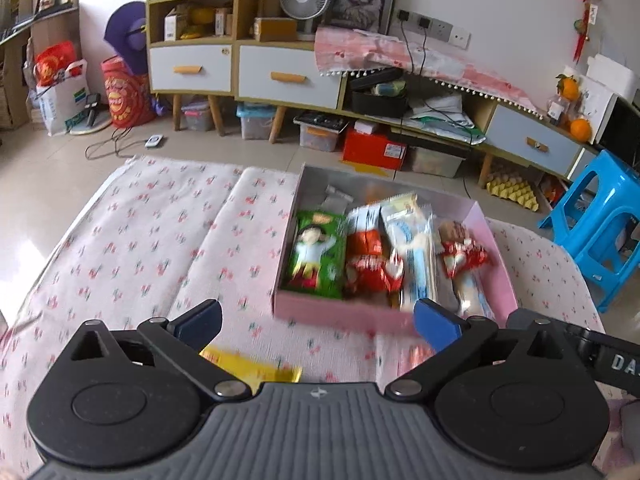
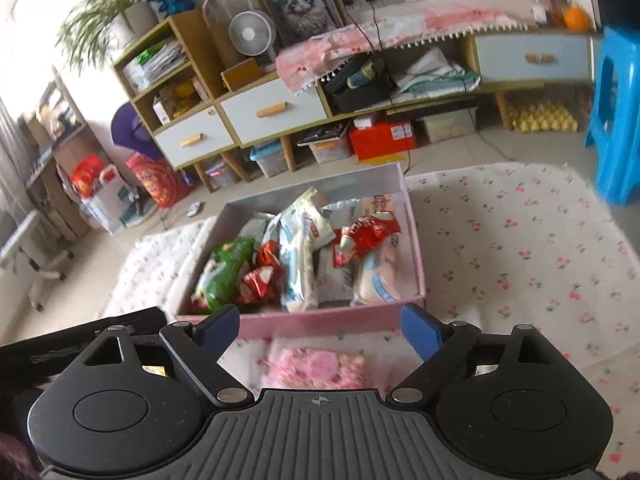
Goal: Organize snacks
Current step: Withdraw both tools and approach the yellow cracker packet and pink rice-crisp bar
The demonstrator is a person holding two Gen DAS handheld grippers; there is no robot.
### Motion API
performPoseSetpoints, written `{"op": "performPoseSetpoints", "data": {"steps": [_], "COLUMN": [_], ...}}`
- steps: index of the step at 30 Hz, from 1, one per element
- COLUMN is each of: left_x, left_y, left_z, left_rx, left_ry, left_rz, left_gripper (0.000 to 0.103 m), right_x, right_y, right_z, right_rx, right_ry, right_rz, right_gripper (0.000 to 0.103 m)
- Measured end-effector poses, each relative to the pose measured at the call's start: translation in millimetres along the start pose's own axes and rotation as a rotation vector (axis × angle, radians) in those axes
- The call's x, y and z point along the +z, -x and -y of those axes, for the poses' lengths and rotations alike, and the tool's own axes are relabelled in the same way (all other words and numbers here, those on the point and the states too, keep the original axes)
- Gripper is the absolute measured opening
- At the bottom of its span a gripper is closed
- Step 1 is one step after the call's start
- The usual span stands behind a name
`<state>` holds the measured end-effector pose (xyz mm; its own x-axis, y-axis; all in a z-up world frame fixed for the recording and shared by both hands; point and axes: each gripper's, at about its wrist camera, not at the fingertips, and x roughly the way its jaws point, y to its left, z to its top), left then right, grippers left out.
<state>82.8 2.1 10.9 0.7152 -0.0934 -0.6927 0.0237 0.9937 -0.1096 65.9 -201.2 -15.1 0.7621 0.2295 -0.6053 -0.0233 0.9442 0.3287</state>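
Snacks filled most of the pink box (image 1: 340, 312), which sat on the floral cloth (image 1: 132, 248) over the table. From the left of the box ran a green packet (image 1: 318, 254), red wrappers (image 1: 370, 266), a long white-and-blue packet (image 1: 416, 256) and a red-and-white one (image 1: 464, 256) by the right wall. Two items were not yet boxed: a yellow packet (image 1: 250, 364) lay on the cloth just under the left gripper (image 1: 318, 322), and a pink packet (image 2: 320, 368) lay below the right gripper (image 2: 320, 330), near the box's front wall. Both grippers stood wide apart with nothing between their blue pads.

The step in hand was probably picking up the loose packets. Doing it well would mean lowering each gripper squarely over its packet, closing across the narrow width, lifting clear of the front wall, and setting it where space remained, perhaps toward the back, without disturbing the row.
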Motion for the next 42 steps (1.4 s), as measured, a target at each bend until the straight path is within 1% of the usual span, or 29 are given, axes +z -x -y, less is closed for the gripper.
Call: {"op": "performPoseSetpoints", "data": {"steps": [1, 4, 8, 12, 16, 20, 23, 27, 30, 33, 36, 38, 39, 41, 42], "left_x": [-4, -20, -31, -45, -58, -72, -77, -81, -85, -89, -92, -92, -91, -88, -86], "left_y": [2, 7, 5, 5, 5, 3, 1, -2, -9, -17, -22, -24, -24, -24, -22], "left_z": [-1, -2, -4, -14, -25, -37, -43, -46, -45, -45, -46, -47, -47, -48, -49], "left_rx": [-0.001, 0.014, 0.056, 0.072, 0.109, 0.095, 0.09, 0.081, 0.066, 0.07, 0.063, 0.054, 0.052, 0.059, 0.077], "left_ry": [-0.001, -0.019, -0.051, -0.101, -0.136, -0.134, -0.137, -0.141, -0.158, -0.166, -0.151, -0.132, -0.116, -0.062, -0.013], "left_rz": [-0.004, -0.004, -0.001, 0.015, 0.031, 0.031, 0.039, 0.054, 0.046, 0.007, -0.027, -0.047, -0.061, -0.089, -0.099], "left_gripper": [0.102, 0.102, 0.102, 0.103, 0.103, 0.103, 0.103, 0.103, 0.103, 0.103, 0.103, 0.103, 0.103, 0.102, 0.102], "right_x": [-3, -15, -24, -32, -40, -49, -54, -58, -59, -60, -62, -62, -62, -61, -61], "right_y": [2, 4, -3, -5, -10, -16, -25, -40, -50, -59, -69, -71, -72, -74, -75], "right_z": [-1, 1, 4, 5, 2, -2, -4, -3, 0, 2, 2, 1, 2, 2, 2], "right_rx": [-0.005, -0.021, -0.052, -0.05, -0.02, 0.018, 0.039, 0.045, 0.031, 0.028, 0.027, 0.016, 0.016, 0.014, 0.013], "right_ry": [0.019, 0.065, 0.123, 0.207, 0.316, 0.437, 0.486, 0.502, 0.495, 0.471, 0.457, 0.467, 0.461, 0.454, 0.455], "right_rz": [0.007, 0.012, -0.037, -0.06, -0.079, -0.1, -0.127, -0.171, -0.19, -0.209, -0.228, -0.217, -0.215, -0.202, -0.196], "right_gripper": [0.09, 0.096, 0.096, 0.096, 0.097, 0.097, 0.097, 0.097, 0.097, 0.097, 0.098, 0.103, 0.103, 0.103, 0.103]}}
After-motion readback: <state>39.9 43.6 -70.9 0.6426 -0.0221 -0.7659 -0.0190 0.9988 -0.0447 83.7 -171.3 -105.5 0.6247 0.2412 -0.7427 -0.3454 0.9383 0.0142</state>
